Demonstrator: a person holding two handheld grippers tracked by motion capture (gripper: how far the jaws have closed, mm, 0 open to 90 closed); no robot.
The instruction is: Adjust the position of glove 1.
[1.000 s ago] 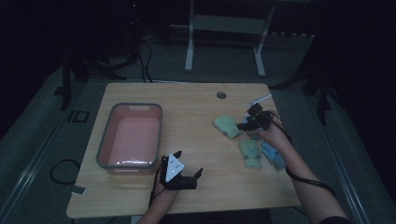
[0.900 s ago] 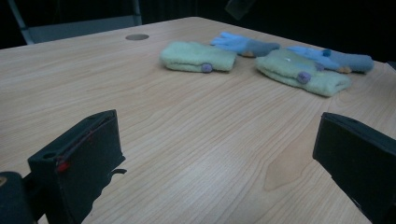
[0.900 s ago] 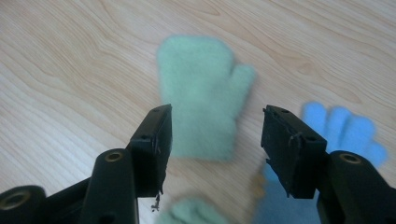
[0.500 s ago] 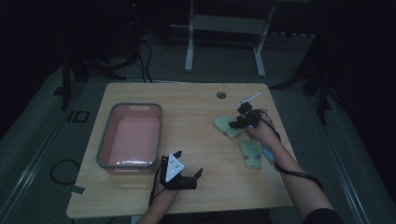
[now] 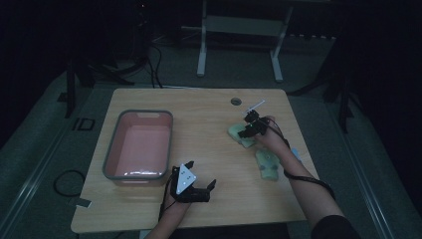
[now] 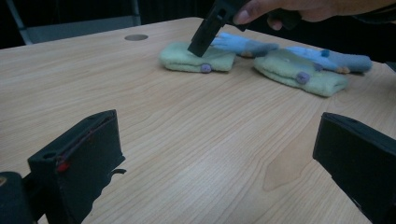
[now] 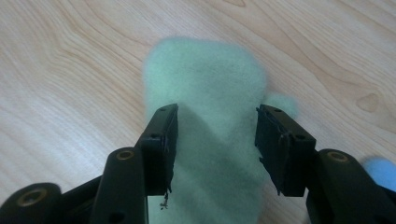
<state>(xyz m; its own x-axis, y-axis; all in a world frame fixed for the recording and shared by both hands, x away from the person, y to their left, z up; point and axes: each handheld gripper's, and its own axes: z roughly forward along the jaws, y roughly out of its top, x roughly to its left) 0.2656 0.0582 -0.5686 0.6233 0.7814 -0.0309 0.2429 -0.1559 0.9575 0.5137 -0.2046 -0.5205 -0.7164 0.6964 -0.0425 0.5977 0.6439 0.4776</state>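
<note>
R gripper [image 5: 247, 130] is down over the pale green fuzzy folded mitten [image 5: 241, 135], which lies on the light wooden table [image 5: 209, 124] in its right half, toward the far edge & near the small round grommet hole [image 5: 236, 101]. Jaws have just been closing; they straddle the mitten w/ the fabric between them, pads at its two sides. Can't tell if they press yet, so read as still spread. In the left gripper view a jaw tip touches the mitten's top.

A 2nd pale green mitten [image 5: 267, 165] lies just nearer the front edge, close to the right edge, w/ a blue fuzzy piece [image 6: 247, 45] beside both.

L gripper [image 5: 201, 189] sits near the front edge, mid-table, jaws spread wide w/ nothing between, bare wood under them. Grey-rimmed pink plastic tub [image 5: 112, 154] stands on the left half, just beside the L gripper.
</note>
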